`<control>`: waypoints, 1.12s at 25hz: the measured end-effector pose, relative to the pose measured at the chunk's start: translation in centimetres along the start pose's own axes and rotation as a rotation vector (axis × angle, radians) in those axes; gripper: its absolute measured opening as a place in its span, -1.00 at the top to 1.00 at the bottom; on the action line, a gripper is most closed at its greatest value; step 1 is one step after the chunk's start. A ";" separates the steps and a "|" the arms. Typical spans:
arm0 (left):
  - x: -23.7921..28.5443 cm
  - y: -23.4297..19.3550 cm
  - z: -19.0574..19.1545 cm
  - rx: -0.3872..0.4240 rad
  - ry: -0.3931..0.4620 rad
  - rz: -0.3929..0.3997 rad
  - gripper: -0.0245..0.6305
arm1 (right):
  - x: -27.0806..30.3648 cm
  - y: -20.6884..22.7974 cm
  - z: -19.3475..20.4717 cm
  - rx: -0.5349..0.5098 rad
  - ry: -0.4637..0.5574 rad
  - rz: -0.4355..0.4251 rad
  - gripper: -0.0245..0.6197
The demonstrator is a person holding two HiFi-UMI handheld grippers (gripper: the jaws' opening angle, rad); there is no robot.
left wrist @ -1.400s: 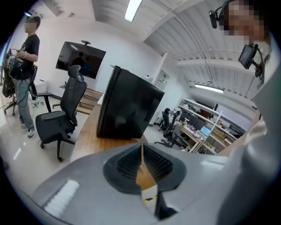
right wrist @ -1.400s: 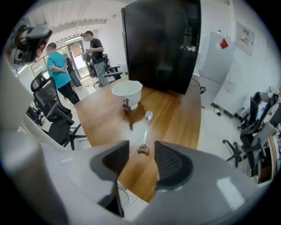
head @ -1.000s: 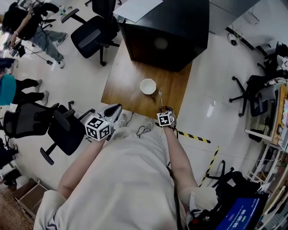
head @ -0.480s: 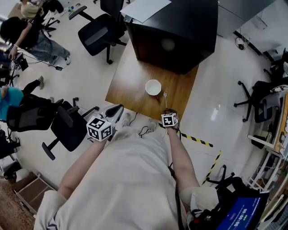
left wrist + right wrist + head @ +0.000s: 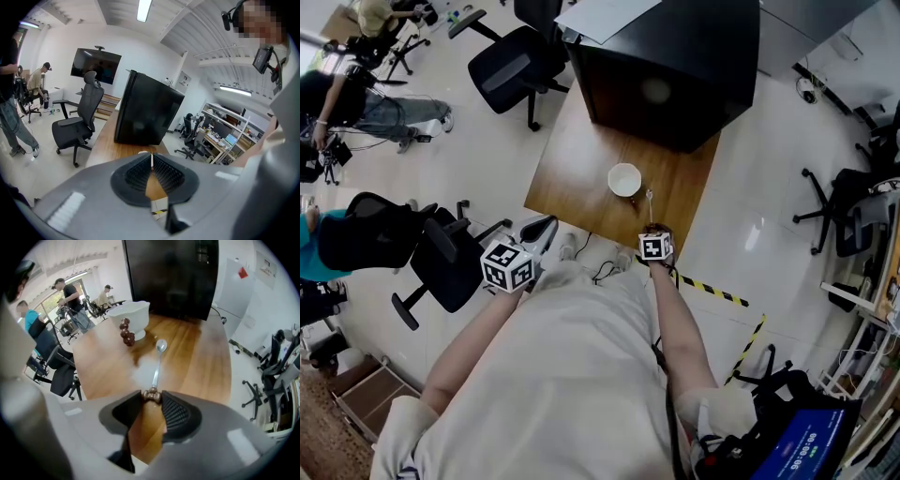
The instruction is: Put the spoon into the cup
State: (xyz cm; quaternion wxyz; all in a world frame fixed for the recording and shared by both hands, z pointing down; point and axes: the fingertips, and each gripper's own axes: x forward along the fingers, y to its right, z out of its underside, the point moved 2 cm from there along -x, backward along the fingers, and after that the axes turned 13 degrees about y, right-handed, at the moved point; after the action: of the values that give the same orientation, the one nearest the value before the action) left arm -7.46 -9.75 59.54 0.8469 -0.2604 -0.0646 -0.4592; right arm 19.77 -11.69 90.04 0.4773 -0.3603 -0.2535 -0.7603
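Observation:
A white cup stands on the wooden table. To its right lies a metal spoon, bowl toward the far side. In the right gripper view the spoon runs from its bowl down to a brown beaded handle end. That end sits between the tips of my right gripper, whose jaws are closing around it. The spoon still rests flat on the wood. The cup is up left of it. My left gripper hovers off the table's near left edge. Its jaws meet at the tips and hold nothing.
A large black cabinet fills the table's far end. Office chairs and people stand around on the white floor. Yellow-black tape marks the floor near my right arm. Brown beads show against the cup's side.
The head view has drifted a little. Both grippers keep their places relative to the table and spoon.

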 end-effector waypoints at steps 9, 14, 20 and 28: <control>0.4 0.3 0.1 0.003 0.000 0.027 0.93 | -1.3 1.6 -0.1 0.096 0.051 -0.008 0.54; 0.9 0.7 0.1 -0.003 0.010 0.048 0.93 | -4.7 3.1 -3.0 0.124 0.135 -0.006 0.54; 1.3 0.5 0.1 -0.019 0.027 0.058 0.93 | -7.9 3.8 -7.7 0.073 0.157 -0.037 0.54; 0.9 -0.8 -0.4 -0.046 0.079 0.030 0.93 | -8.0 1.0 -12.4 -0.033 0.037 -0.129 0.54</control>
State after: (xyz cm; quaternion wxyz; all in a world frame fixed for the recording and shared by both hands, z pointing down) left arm -7.67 -10.97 59.79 0.8494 -0.2626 -0.0165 -0.4575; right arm 19.20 -16.77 76.18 0.4260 -0.3371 -0.2549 -0.8000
